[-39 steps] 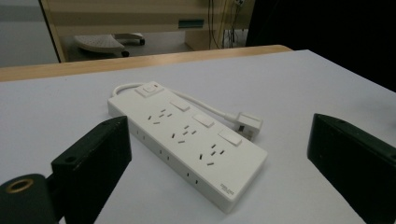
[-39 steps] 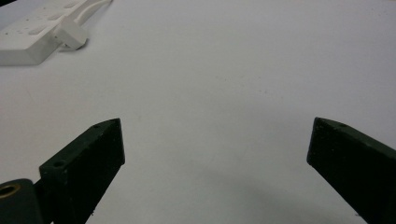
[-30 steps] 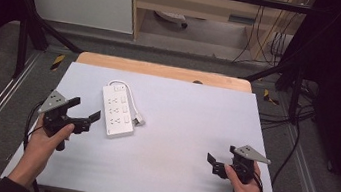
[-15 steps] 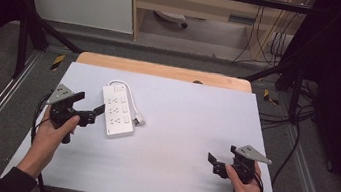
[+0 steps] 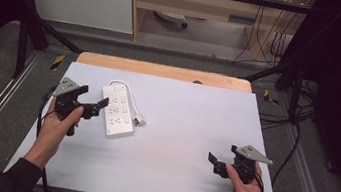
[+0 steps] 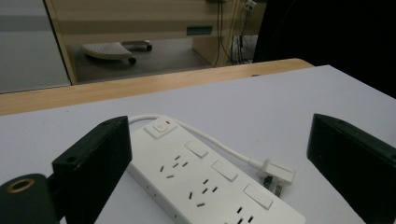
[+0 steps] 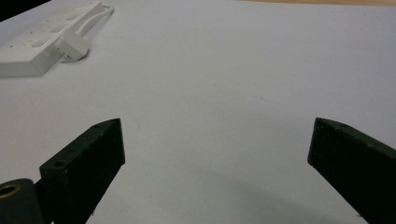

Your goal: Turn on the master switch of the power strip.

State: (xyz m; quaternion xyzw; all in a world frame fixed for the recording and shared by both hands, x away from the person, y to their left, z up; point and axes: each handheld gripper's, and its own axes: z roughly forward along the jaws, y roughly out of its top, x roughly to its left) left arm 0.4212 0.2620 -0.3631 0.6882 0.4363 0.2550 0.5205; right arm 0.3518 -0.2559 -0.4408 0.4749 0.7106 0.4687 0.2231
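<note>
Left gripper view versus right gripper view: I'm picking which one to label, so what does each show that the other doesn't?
The left gripper view alone shows the power strip's socket face, its switch with a red mark, the table's wooden far edge and the furniture beyond. The right gripper view alone shows a wide bare stretch of white tabletop, with the strip far off at one corner. Both show the strip, its plug lying beside it, and open black jaws with nothing between them.

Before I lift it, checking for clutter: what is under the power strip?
The power strip lies flat on the grey table, its cord and plug beside it. Whatever sits beneath its body is covered.
</note>
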